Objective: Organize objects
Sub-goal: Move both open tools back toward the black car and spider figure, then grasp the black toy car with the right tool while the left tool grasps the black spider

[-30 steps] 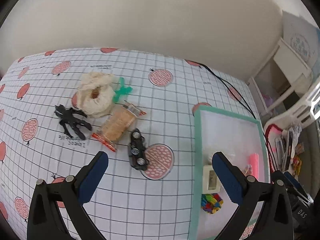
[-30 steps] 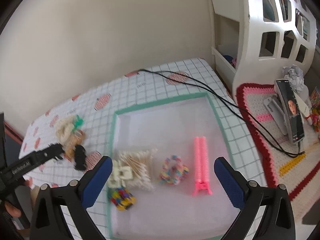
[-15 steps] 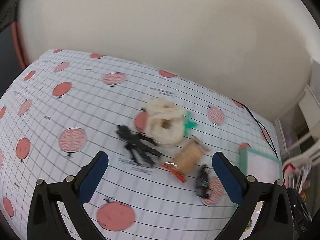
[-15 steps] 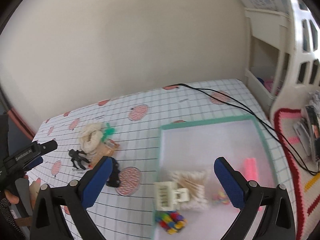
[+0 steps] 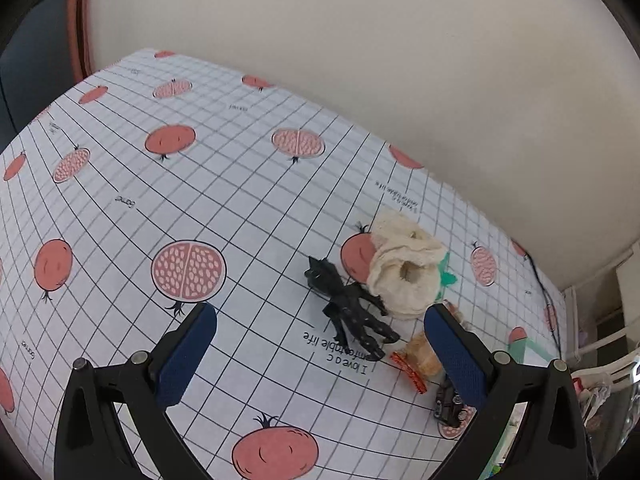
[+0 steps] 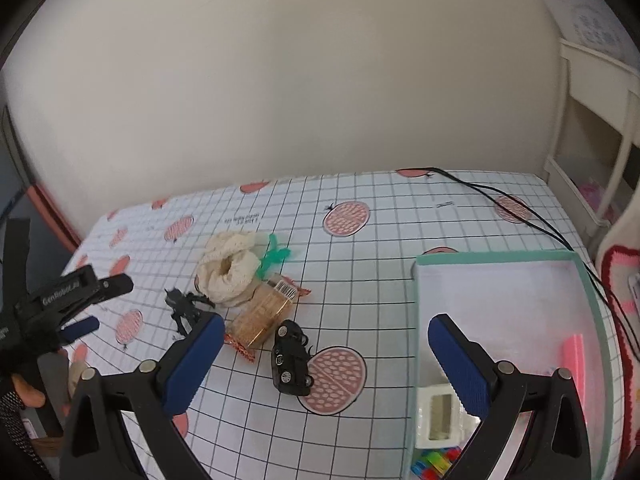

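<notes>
Loose items lie in a cluster on the pomegranate-print tablecloth [image 6: 360,280]: a cream scrunchie [image 6: 230,270] [image 5: 404,272], a green clip [image 6: 274,256] [image 5: 447,277], a black toy creature [image 6: 184,306] [image 5: 348,308], a wrapped snack packet [image 6: 262,316] [image 5: 420,354] and a black toy car [image 6: 292,358] [image 5: 450,404]. My left gripper [image 5: 320,356] [image 6: 106,304] is open and empty, just in front of the creature. My right gripper [image 6: 326,364] is open and empty, above the car. The green-rimmed tray [image 6: 496,258] holds a white clip [image 6: 438,416], a pink item [image 6: 578,350] and a colourful piece [image 6: 434,462].
A black cable [image 6: 520,208] runs across the table's far right corner and along the tray. A white shelf unit [image 6: 592,120] stands to the right. A hand [image 6: 24,392] holds the left gripper at the table's left edge. A wall backs the table.
Both grippers have swung left. The left view has moved off the tray to the cluster's left side; the right view has moved from over the tray to the loose items. Both stay open.
</notes>
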The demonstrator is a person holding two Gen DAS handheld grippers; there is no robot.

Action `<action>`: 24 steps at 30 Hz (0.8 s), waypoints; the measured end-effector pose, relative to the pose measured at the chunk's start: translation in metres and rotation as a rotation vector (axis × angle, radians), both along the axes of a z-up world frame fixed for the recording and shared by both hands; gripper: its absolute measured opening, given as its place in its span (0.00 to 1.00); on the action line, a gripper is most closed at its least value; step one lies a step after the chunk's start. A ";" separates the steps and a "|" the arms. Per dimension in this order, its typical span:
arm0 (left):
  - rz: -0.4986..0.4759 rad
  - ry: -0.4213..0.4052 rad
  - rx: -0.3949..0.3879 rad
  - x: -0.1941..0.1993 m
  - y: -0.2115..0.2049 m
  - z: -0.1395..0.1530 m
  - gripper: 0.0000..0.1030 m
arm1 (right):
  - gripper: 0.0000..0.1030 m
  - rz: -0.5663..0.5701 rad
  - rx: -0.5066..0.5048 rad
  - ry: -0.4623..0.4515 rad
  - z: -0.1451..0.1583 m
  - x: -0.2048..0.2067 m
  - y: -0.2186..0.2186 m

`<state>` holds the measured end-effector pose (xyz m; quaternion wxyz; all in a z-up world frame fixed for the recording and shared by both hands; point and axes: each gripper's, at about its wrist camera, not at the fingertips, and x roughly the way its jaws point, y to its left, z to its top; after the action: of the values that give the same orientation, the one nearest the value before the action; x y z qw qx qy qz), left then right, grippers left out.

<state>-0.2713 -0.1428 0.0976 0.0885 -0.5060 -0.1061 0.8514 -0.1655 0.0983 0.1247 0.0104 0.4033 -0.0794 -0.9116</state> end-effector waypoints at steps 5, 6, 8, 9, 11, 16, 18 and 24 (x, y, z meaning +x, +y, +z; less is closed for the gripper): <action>-0.017 -0.051 0.010 -0.014 0.012 -0.020 1.00 | 1.00 0.033 0.021 -0.054 -0.020 -0.014 -0.015; -0.023 -0.059 0.012 -0.017 0.015 -0.024 1.00 | 1.00 0.039 0.022 -0.068 -0.024 -0.017 -0.018; -0.035 -0.068 0.003 -0.022 0.019 -0.030 1.00 | 1.00 0.051 0.032 -0.094 -0.033 -0.021 -0.024; -0.039 -0.073 -0.004 -0.025 0.022 -0.033 1.00 | 1.00 0.056 0.038 -0.104 -0.037 -0.021 -0.026; -0.039 -0.085 -0.013 -0.028 0.025 -0.038 1.00 | 1.00 0.062 0.052 -0.128 -0.044 -0.024 -0.031; -0.057 -0.112 -0.012 -0.034 0.030 -0.051 1.00 | 1.00 0.071 0.073 -0.178 -0.062 -0.029 -0.036; -0.064 -0.118 -0.025 -0.035 0.031 -0.055 1.00 | 1.00 0.069 0.082 -0.194 -0.067 -0.031 -0.038; -0.073 -0.112 -0.045 -0.038 0.036 -0.060 0.94 | 0.91 0.056 0.092 -0.212 -0.075 -0.033 -0.039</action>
<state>-0.3095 -0.1072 0.0375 0.1020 -0.5583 -0.0729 0.8201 -0.1984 0.0596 0.0496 0.0087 0.4997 -0.0270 -0.8657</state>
